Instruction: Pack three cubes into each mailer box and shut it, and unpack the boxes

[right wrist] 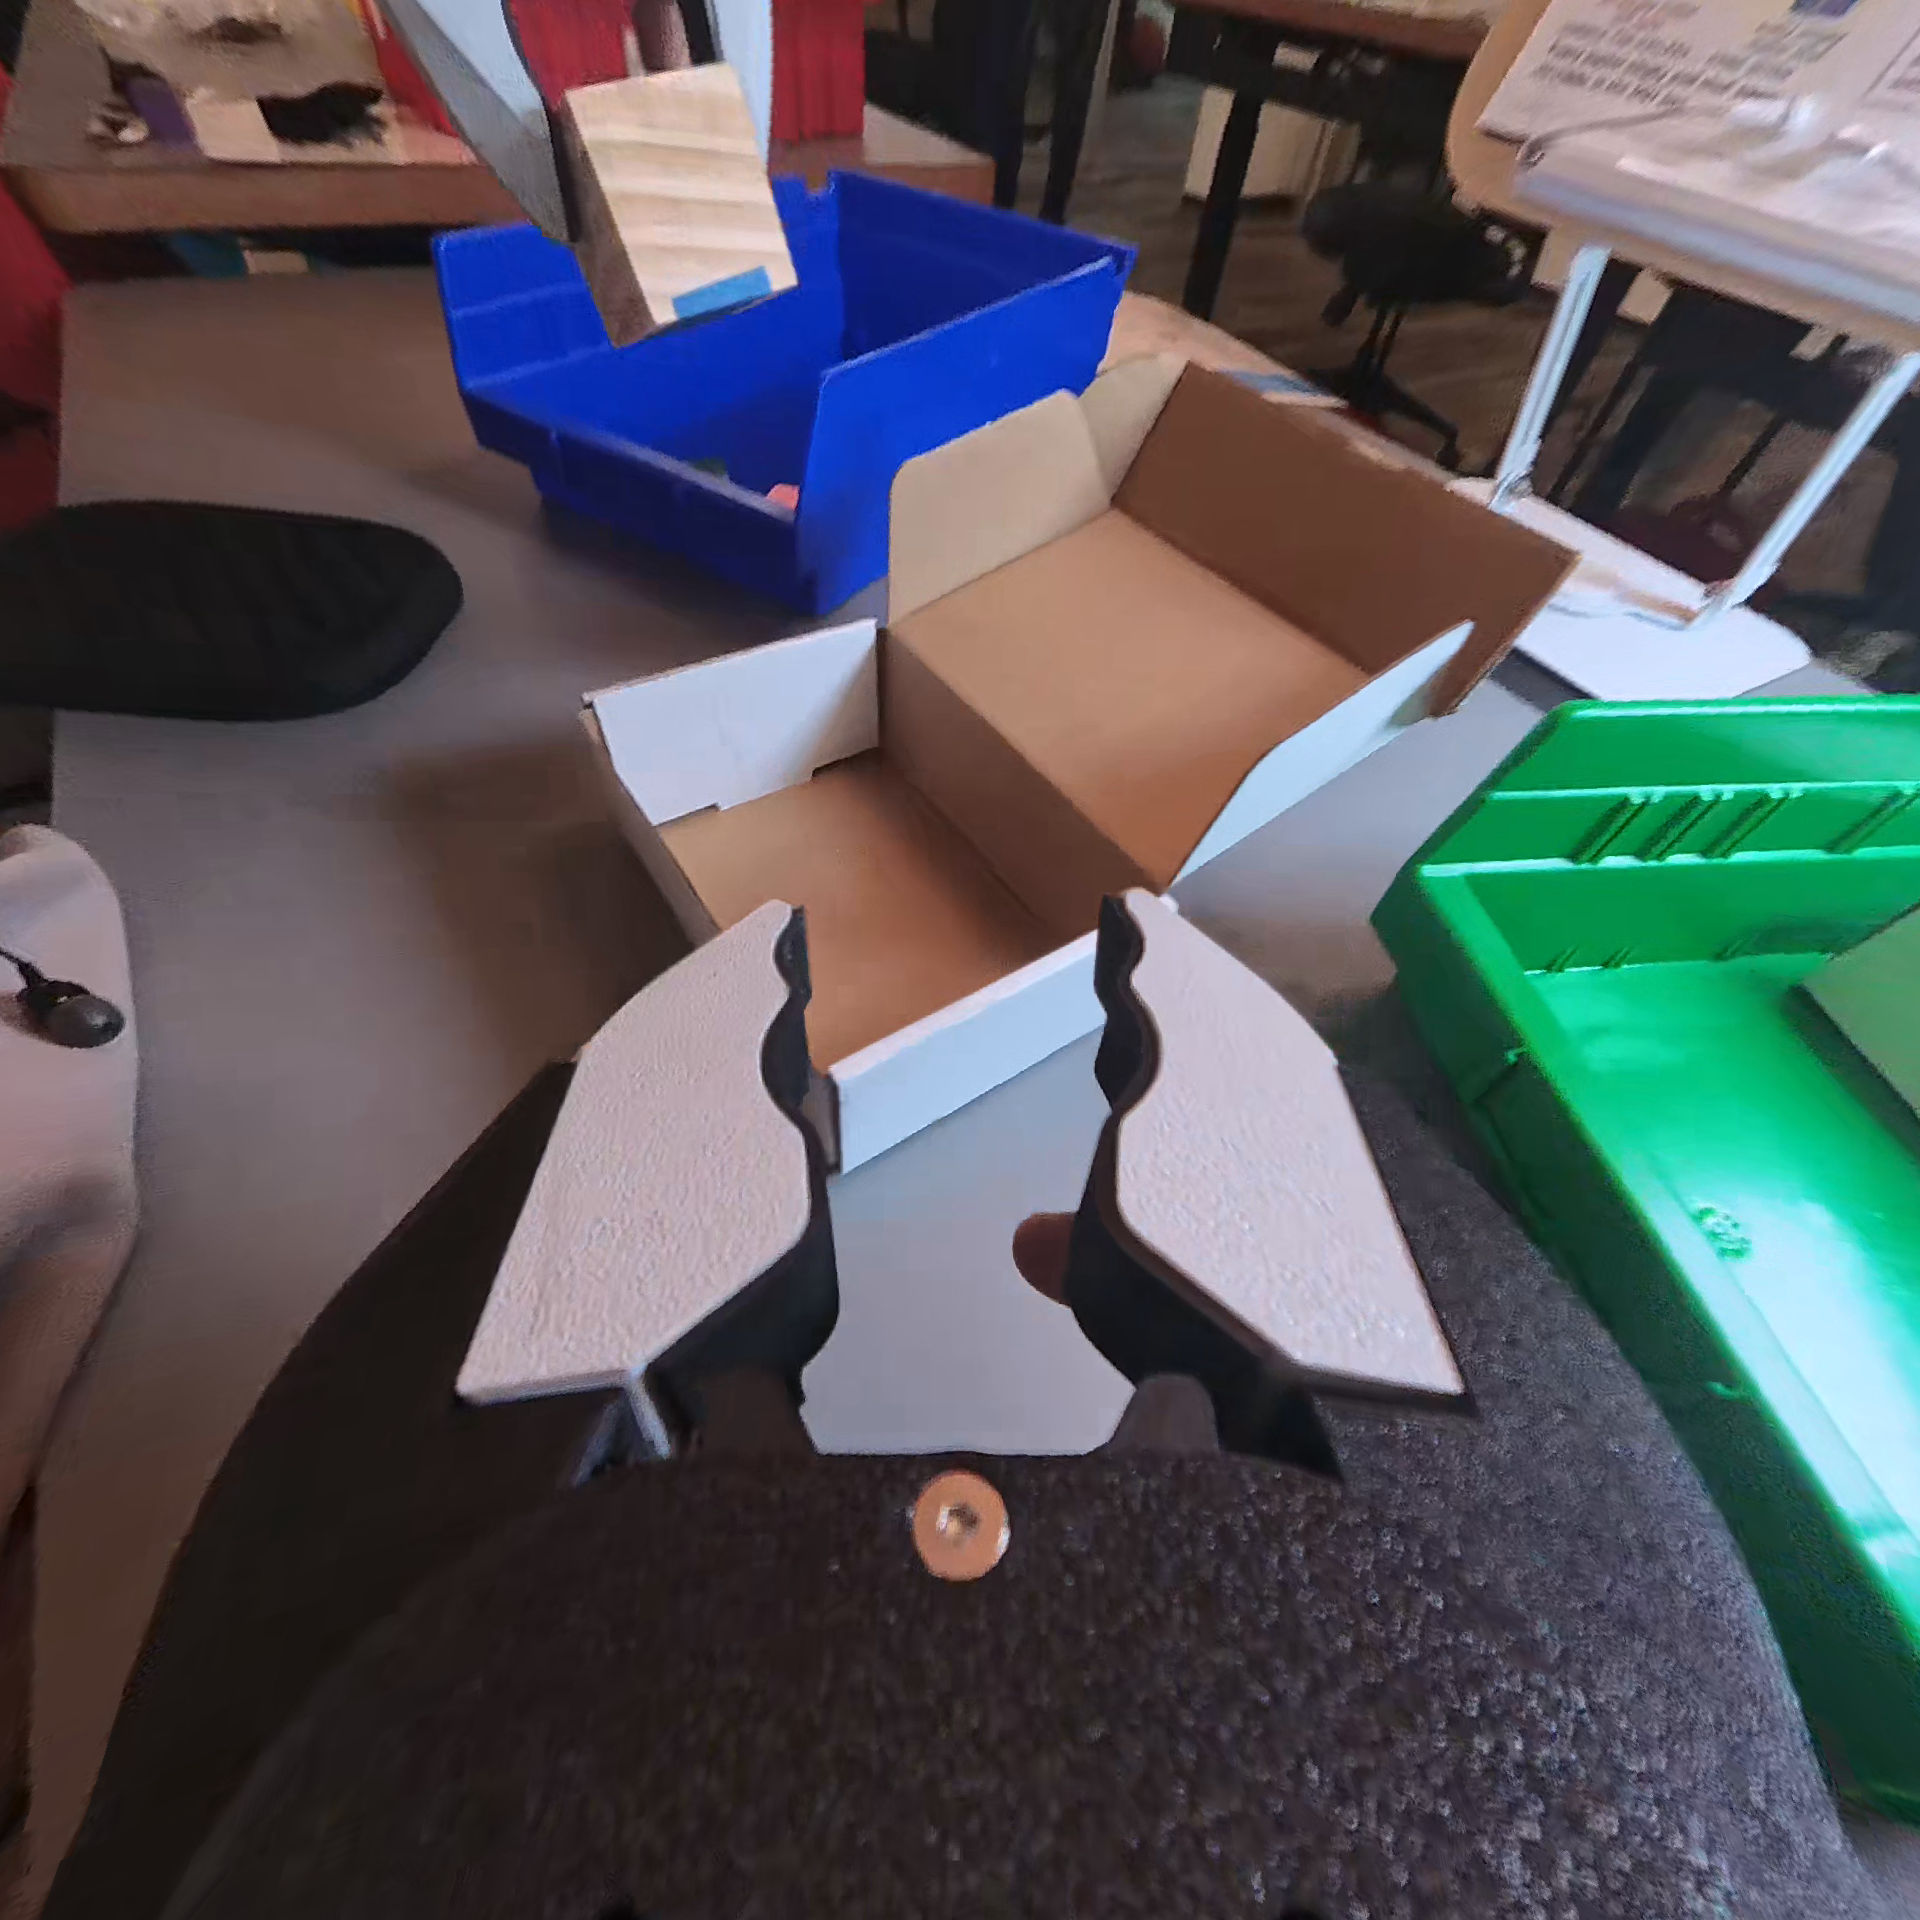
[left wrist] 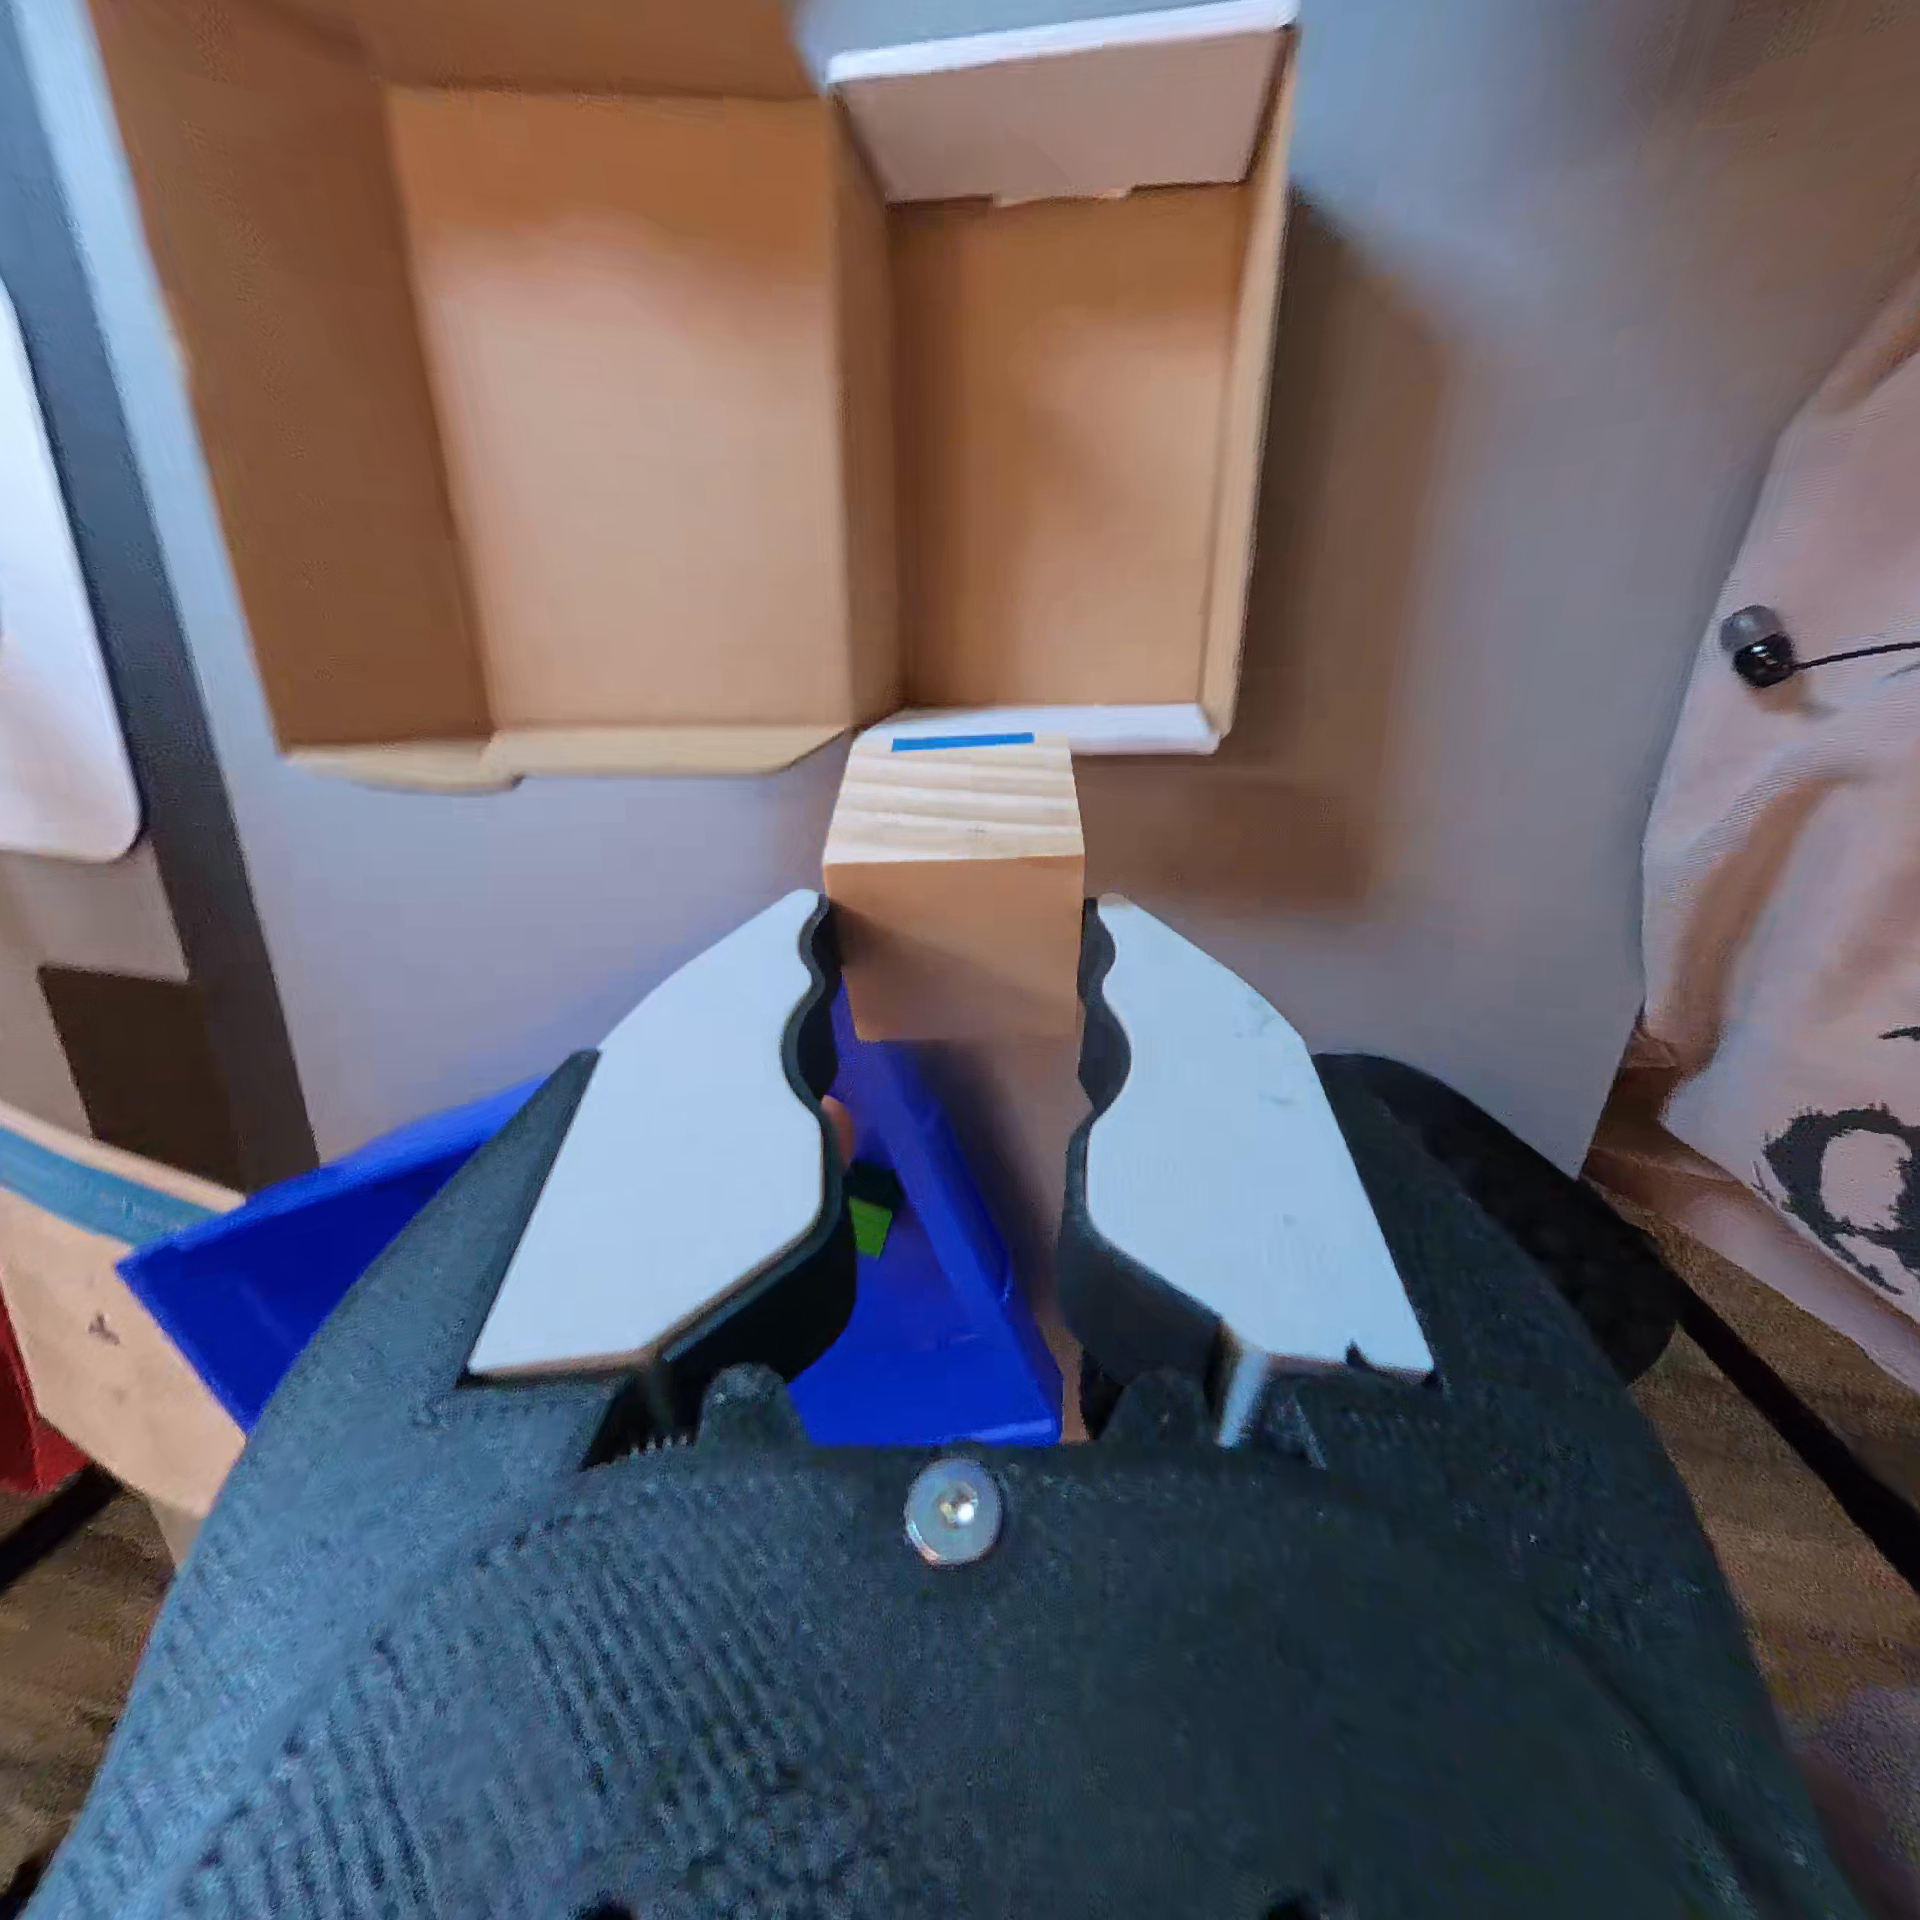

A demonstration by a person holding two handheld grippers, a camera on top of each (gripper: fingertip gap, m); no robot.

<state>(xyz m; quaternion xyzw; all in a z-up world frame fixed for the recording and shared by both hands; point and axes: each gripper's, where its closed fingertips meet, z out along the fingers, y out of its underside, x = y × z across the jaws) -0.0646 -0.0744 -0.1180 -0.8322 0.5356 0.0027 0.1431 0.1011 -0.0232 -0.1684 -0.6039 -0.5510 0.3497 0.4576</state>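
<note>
The left gripper (left wrist: 956, 914) was clamped on a wooden cube (left wrist: 956, 831), both pads pressed against opposite side faces, with a blue tape strip on the cube's far top edge. The cube was held in the air above the blue bin (right wrist: 790, 416), short of the mailer box (left wrist: 1060, 468). The right gripper (right wrist: 951, 935) was spread and held nothing; it hovered over the near white wall of the box.

Judged step: carrying the first cube from bin to box. To do it well, the cube needed to stay level in the grip, travel over the near wall without clipping it, and be lowered flat into a corner of the tray, so that room remained for two more. The free gripper could steady the box wall during release, since the light cardboard would probably slide on the grey table (right wrist: 312, 831).

Containers, near to far in the right wrist view:
- Green bin (right wrist: 1662, 1091): just right of the box; a pale flat item lay inside, kind unclear.
- Mailer box: open, lid folded back, tray empty.
- Blue bin: beyond the box; a few small coloured pieces showed in its bottom, too blurred to identify.
</note>
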